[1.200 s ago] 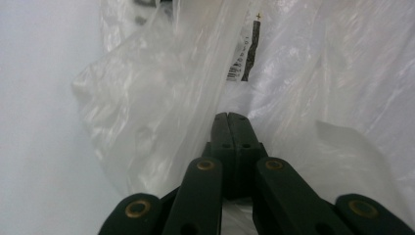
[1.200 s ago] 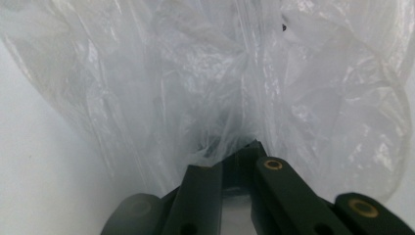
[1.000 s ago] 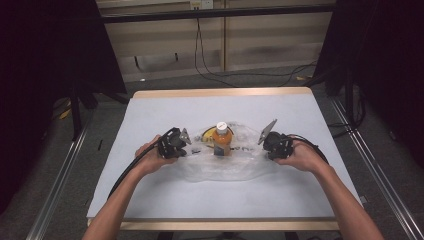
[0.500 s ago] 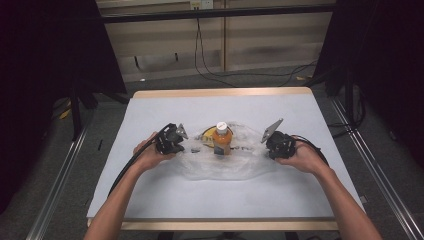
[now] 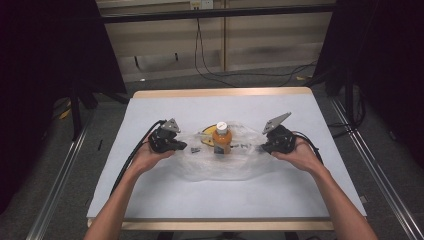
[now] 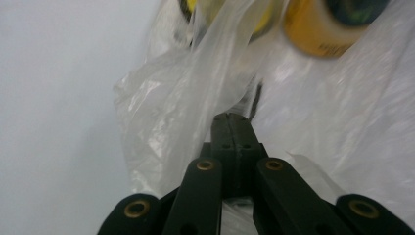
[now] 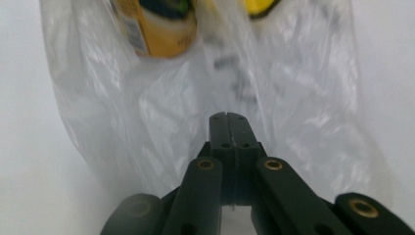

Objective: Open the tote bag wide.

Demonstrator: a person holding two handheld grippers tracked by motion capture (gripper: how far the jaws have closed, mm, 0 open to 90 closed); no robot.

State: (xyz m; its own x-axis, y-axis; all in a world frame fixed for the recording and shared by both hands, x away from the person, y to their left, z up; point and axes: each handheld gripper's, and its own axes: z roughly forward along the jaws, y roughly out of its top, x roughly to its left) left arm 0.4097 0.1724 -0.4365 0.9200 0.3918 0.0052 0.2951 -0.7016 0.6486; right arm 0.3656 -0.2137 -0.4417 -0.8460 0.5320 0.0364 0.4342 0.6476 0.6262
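On the table, middle of the white cover: clear plastic bag, lying flat and crumpled, holding the items below.
Landmark: orange bottle, upright inside the bag, white cap on top.
Bag position: spread around the bottle, reaching out to its left and right and towards the person.
Yellow item: yellow disc-shaped object just behind and left of the bottle, inside the bag; kind cannot be told.
Left gripper: left of the bottle, at the bag's left edge; jaws pressed together with a fold of bag film pinched at the tips.
Right gripper: right of the bottle, at the bag's right edge; jaws pressed together on the film.
Hands: one behind each gripper, forearms coming from the near table edge.
Writing: dark print on the bottle's label and on the bag film, too blurred to read; no brand legible.
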